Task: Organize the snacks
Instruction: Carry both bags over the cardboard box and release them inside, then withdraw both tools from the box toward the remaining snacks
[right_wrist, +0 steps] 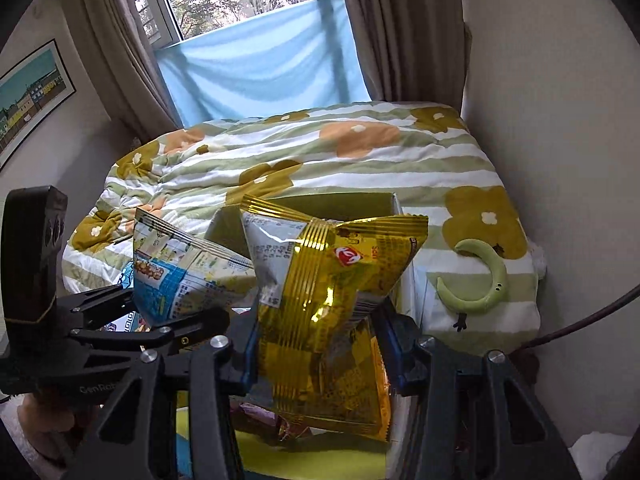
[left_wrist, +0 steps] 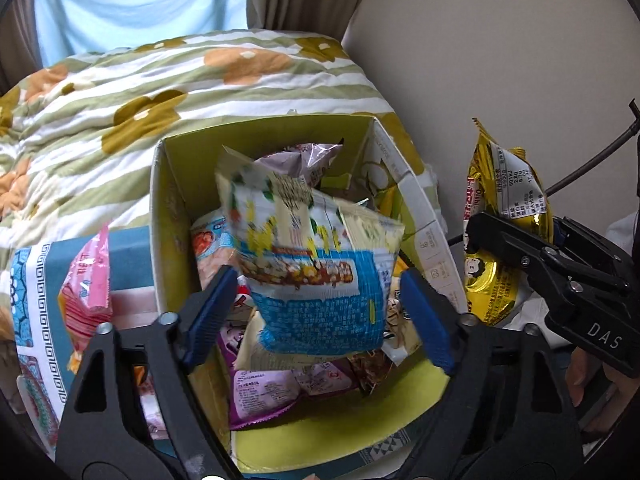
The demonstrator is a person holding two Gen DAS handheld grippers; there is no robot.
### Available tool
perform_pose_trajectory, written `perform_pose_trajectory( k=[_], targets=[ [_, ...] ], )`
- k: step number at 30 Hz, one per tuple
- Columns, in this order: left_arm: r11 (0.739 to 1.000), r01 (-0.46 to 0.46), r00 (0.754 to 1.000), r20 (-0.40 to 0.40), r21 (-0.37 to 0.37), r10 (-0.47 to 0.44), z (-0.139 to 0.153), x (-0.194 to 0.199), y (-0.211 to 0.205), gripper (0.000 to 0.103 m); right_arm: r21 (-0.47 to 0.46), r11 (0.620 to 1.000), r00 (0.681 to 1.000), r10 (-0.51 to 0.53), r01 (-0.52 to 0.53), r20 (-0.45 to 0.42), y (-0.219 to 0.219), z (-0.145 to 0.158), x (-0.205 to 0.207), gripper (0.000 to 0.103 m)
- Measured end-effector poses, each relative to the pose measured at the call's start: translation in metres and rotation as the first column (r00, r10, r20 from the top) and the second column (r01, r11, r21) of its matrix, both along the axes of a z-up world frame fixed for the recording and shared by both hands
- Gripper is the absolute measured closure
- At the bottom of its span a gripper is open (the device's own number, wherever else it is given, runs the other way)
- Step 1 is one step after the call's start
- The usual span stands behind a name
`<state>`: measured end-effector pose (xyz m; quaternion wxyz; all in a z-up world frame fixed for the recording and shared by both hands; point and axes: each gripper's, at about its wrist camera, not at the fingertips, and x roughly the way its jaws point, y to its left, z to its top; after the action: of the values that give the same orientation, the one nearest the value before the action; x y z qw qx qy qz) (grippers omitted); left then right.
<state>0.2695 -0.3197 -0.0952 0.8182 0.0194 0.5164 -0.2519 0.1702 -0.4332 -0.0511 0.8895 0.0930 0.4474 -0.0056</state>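
An open cardboard box (left_wrist: 172, 184) with a yellow-green inside holds several snack packets. Over it hangs a white-and-blue snack bag (left_wrist: 320, 264), blurred, between the pads of my left gripper (left_wrist: 316, 280). The jaws stand wide and neither pad (left_wrist: 212, 300) presses on the bag. To the right of the box, my right gripper (right_wrist: 322, 340) is shut on a gold snack bag (right_wrist: 332, 280), held upright above the box's right wall (right_wrist: 340, 202). The gold bag (left_wrist: 504, 216) also shows at the right of the left wrist view, and the white-and-blue bag (right_wrist: 188, 272) at the left of the right wrist view.
The box stands against a bed with a striped flower quilt (right_wrist: 320, 152). A pink packet (left_wrist: 86, 292) lies on a blue patterned surface (left_wrist: 36, 300) left of the box. A green crescent toy (right_wrist: 480, 280) lies on the quilt. A wall (left_wrist: 500, 60) stands close on the right.
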Motion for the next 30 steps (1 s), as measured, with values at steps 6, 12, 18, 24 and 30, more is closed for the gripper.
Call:
perform_pose_trajectory(
  k=[6, 12, 18, 24, 30],
  targets=[
    [1.000, 0.000, 1.000, -0.010, -0.029, -0.001, -0.003, 0.002, 0.015, 0.000, 0.013, 0.999, 0.999, -0.043, 0.043, -0.014, -0.013, -0.009, 0.000, 0.058],
    [0.998, -0.041, 0.999, -0.034, -0.049, 0.040, -0.007, 0.009, 0.049, 0.000, 0.031, 0.999, 0.999, -0.043, 0.044, -0.029, -0.011, -0.020, 0.015, 0.058],
    [0.998, -0.064, 0.998, -0.015, -0.011, 0.064, -0.010, 0.015, 0.071, 0.000, 0.036, 0.998, 0.998, -0.040, 0.042, -0.047, -0.008, -0.030, 0.048, 0.058],
    [0.997, -0.070, 0.997, -0.011, 0.010, 0.070, -0.014, 0.018, 0.082, 0.000, 0.044, 0.998, 0.996, -0.051, 0.054, -0.079, -0.007, -0.045, 0.076, 0.054],
    [0.998, -0.066, 0.998, -0.009, 0.025, 0.066, -0.017, 0.015, 0.082, 0.000, 0.071, 0.993, 0.996, -0.092, 0.093, -0.021, -0.009, -0.044, 0.069, 0.001]
  ],
)
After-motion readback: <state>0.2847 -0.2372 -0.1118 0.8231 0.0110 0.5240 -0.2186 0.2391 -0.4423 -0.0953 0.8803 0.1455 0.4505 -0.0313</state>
